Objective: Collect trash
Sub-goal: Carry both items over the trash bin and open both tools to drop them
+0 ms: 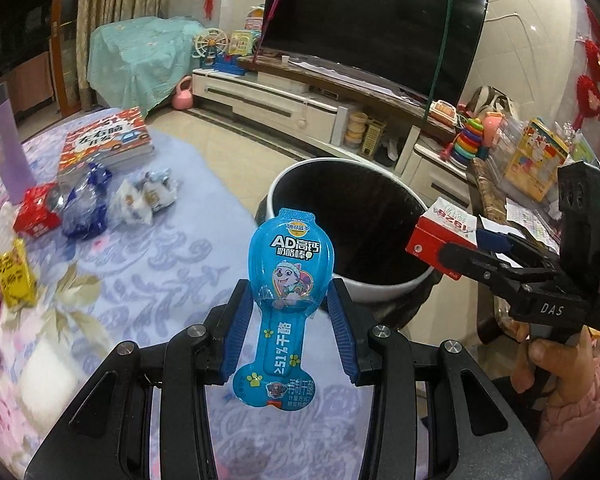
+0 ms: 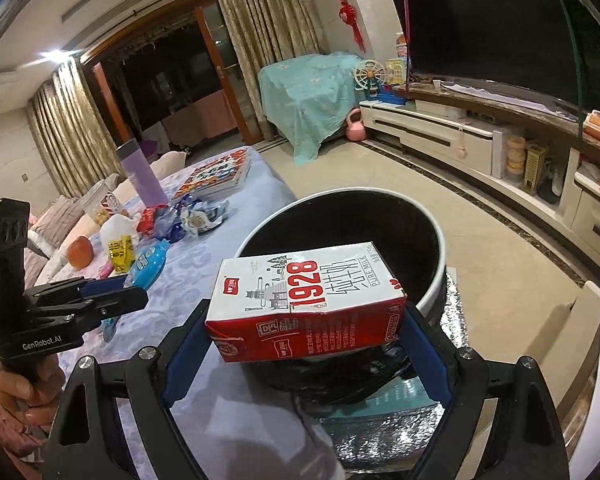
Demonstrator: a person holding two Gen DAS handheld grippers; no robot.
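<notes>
The left tool (image 1: 291, 316) is clenched on a blue cheese-stick wrapper (image 1: 286, 280) at its narrow waist, centre of the left wrist view, just short of the white-rimmed bin (image 1: 380, 294); the wrapper looks feather-light, thin and slick, so the waist appears the soundest hold. The right tool (image 2: 306, 334) grasps a red-and-white milk carton (image 2: 306, 300) end to end, centre of its view, partly over the bin's near rim; the carton seems light, fairly stiff but crushable. More wrappers (image 1: 88, 208) lie at left on the lilac-clothed counter (image 1: 172, 248).
</notes>
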